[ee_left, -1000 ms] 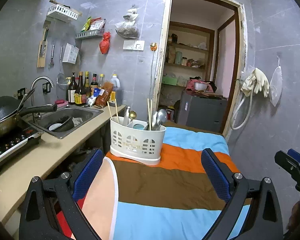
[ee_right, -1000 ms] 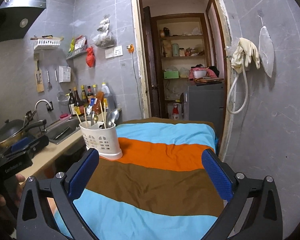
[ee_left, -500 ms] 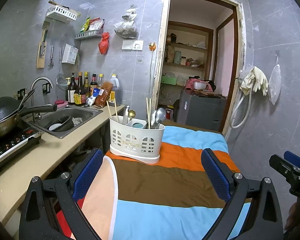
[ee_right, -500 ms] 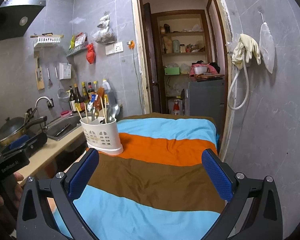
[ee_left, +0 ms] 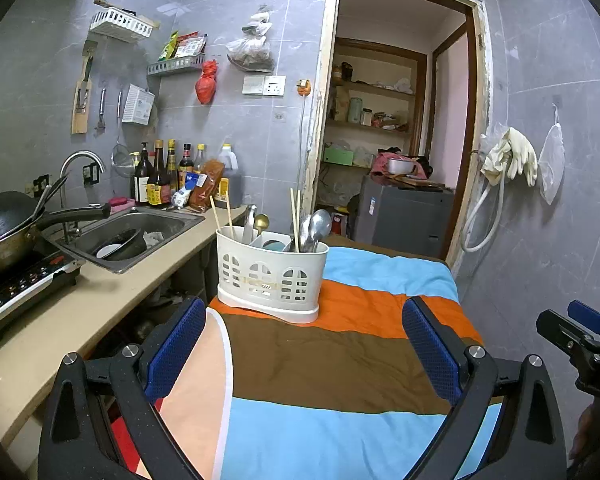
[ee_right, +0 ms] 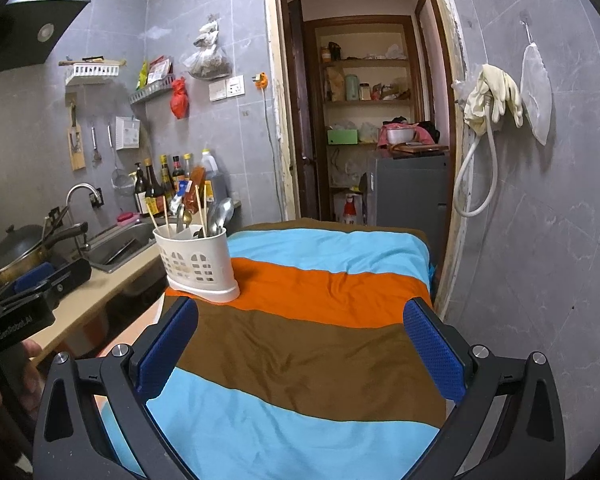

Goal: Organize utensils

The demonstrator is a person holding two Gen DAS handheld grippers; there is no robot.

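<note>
I see white utensil caddy [ee_left: 269, 276] on orange stripe of striped cloth [ee_left: 340, 360], chopsticks [ee_left: 294, 216] and spoons [ee_left: 315, 229] upright inside. Left gripper [ee_left: 303, 348] faces it dead ahead, nearer; right gripper [ee_right: 300, 350] has it forward-left. Both spread wide, holding nothing.

Ahead of the left claw [ee_left: 304, 332], a matt white plastic caddy [ee_left: 270, 276] holds glossy metal spoons [ee_left: 316, 230] and pale wooden chopsticks [ee_left: 294, 216]. Soft, wrinkled striped cloth [ee_left: 320, 360] lies beneath; the claw's blue pads [ee_left: 430, 348] look rough-textured.
</note>
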